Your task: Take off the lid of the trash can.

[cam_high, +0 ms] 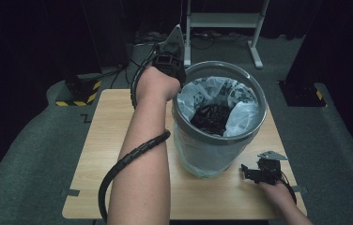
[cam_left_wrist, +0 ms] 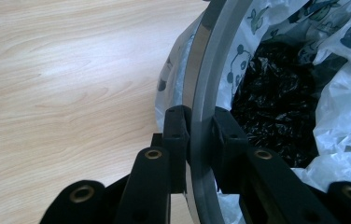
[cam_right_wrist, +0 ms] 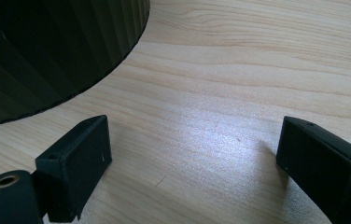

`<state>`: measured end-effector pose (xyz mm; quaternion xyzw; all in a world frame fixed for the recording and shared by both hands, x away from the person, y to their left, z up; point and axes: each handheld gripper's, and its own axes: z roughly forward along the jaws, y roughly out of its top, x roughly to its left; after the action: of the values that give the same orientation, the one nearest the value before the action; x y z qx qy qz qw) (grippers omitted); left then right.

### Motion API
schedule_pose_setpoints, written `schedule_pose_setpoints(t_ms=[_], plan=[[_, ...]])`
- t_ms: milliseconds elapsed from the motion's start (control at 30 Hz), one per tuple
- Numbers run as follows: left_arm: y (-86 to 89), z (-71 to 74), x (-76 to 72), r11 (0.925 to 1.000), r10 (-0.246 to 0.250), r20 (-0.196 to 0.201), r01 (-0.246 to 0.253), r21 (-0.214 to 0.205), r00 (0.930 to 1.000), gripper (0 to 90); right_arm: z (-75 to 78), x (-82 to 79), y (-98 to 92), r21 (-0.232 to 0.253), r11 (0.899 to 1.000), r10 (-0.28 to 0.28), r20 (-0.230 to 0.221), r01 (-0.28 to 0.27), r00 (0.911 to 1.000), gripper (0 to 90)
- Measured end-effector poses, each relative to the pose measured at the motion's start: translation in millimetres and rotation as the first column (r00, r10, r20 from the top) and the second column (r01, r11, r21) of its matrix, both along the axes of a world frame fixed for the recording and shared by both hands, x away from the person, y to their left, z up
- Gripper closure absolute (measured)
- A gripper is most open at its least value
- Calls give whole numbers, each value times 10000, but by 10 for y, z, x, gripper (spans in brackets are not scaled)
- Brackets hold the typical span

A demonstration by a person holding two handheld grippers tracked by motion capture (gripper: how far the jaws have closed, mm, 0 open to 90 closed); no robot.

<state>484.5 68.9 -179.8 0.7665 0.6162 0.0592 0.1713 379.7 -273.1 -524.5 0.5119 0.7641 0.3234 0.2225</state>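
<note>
Grey bin rim between left fingers (clamped)

The left gripper is held at the far-left rim of the grey bin; the right gripper is rested on the table, near right.

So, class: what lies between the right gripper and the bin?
Only bare wooden table between the right gripper and the bin, seen in the right gripper view.

We find bare table left of the bin; the bin blocks the middle, leaving a strip at right.
</note>
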Motion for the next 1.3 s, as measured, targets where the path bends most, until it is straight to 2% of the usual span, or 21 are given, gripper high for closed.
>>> schedule_pose_setpoints(t_ms=[467, 1133, 1300], plan=[[87, 3, -23, 9998, -176, 96, 175, 14, 9998, 774, 0, 0, 0, 3, 10000, 8, -6, -8, 10000, 97], [209, 17, -56, 10000, -62, 171, 62, -14, 9998, 773, 0, 0, 1, -5, 10000, 3, 0, -3, 10000, 97], [254, 7, -61, 9999, 4, 116, -2, -134, 9999, 773, 0, 1, 0, -7, 10000, 4, 0, -4, 10000, 97]])
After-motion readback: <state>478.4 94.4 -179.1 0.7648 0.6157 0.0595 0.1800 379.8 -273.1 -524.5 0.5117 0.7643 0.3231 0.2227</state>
